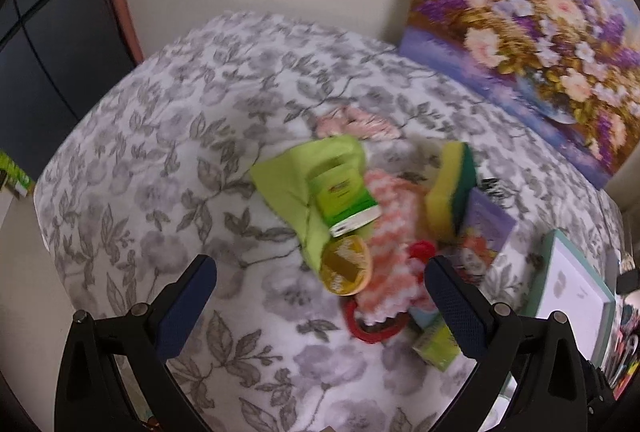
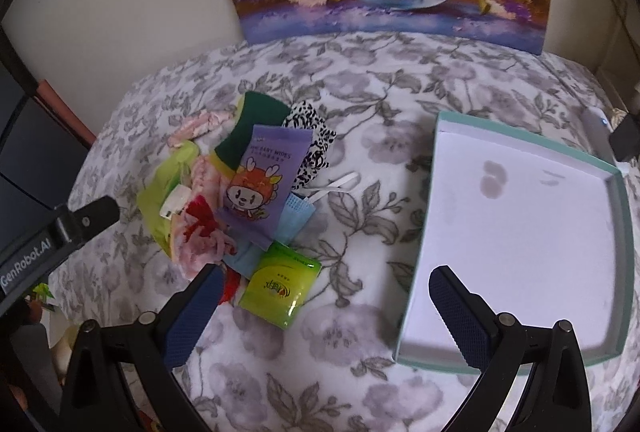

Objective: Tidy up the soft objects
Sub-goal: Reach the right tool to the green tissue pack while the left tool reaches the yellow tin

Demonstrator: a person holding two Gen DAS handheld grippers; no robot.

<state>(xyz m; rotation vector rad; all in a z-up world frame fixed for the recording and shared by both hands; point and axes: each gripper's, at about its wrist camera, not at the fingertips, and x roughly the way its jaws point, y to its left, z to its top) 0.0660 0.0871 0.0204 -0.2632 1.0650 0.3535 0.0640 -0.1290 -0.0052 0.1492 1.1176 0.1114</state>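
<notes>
- Nothing is being held by the left gripper (image 1: 320, 292); its blue-padded fingers (image 1: 188, 296) are being kept wide apart above the near edge of the pile, touching nothing.
- The right gripper (image 2: 326, 306) is likewise being held spread wide and empty, between the pile on the left and the tray on the right.
- The soft objects are being left heaped together on the floral blanket (image 2: 360, 92): a green tissue pack (image 2: 280, 284) nearest, a purple wipes pack (image 2: 260, 184) leaning over a blue face mask (image 2: 296, 212), a yellow-green sponge (image 1: 452, 188), a lime cloth (image 1: 288, 184) and a pink knitted piece (image 1: 384, 232).
- The white tray with the teal rim (image 2: 434, 160) is being left empty, apart from the pile.
- Risk is being judged as follows: because the items are overlapping, a neighbour is likely to be dragged along or two pinched at once; the slick tissue pack could be squeezed out of the pads, and the blanket itself could be caught if a grasp is made too low.
</notes>
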